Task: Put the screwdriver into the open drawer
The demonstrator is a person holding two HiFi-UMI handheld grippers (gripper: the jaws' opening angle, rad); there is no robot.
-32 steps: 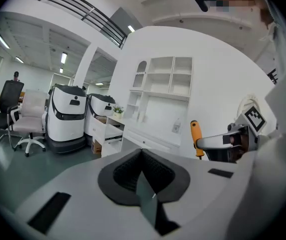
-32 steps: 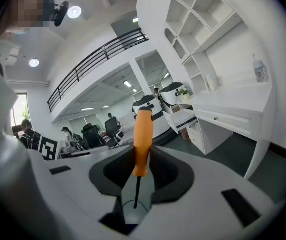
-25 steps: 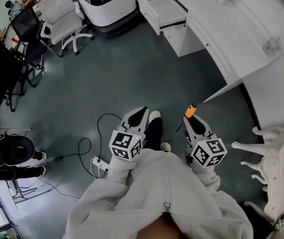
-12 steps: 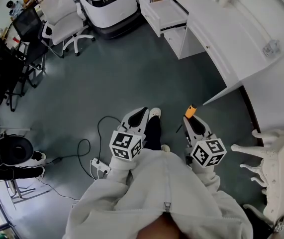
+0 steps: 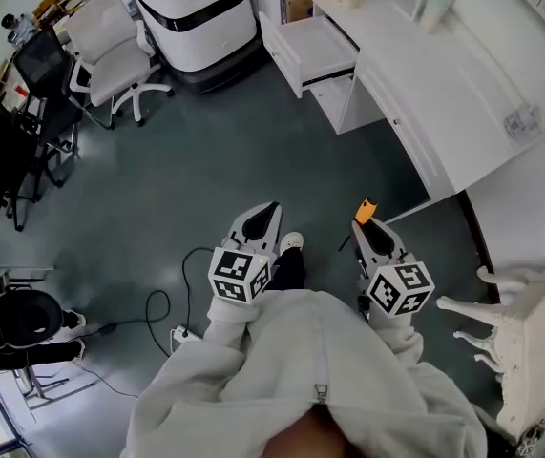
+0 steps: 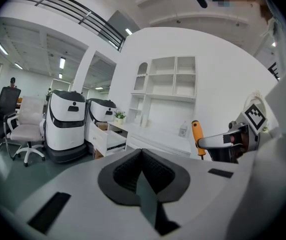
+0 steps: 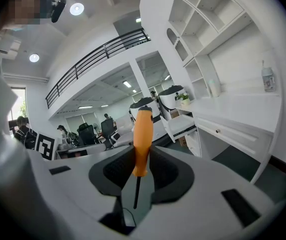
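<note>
An orange-handled screwdriver (image 5: 365,210) (image 7: 142,136) stands upright between the pads of my right gripper (image 5: 366,223) (image 7: 143,154), which is shut on the handle; the dark shaft points down. It also shows in the left gripper view as the screwdriver (image 6: 197,137), off to the right. My left gripper (image 5: 271,208) (image 6: 143,153) is level beside it, shut, with nothing in it. The open white drawer (image 5: 307,42) (image 6: 108,139) (image 7: 184,125) juts out of the white desk (image 5: 444,84) far ahead. Both grippers hang over the grey floor, well short of the drawer.
White wheeled machines (image 5: 196,3) and a white office chair (image 5: 110,36) stand at the back left, black chairs (image 5: 5,132) further left. A cable and a power strip (image 5: 181,332) lie on the floor by my feet. Carved white furniture (image 5: 525,337) is at the right.
Both grippers have travelled forward together over the floor with the person's step. The desk and the drawer sit lower and closer in the head view. The screwdriver stays gripped.
</note>
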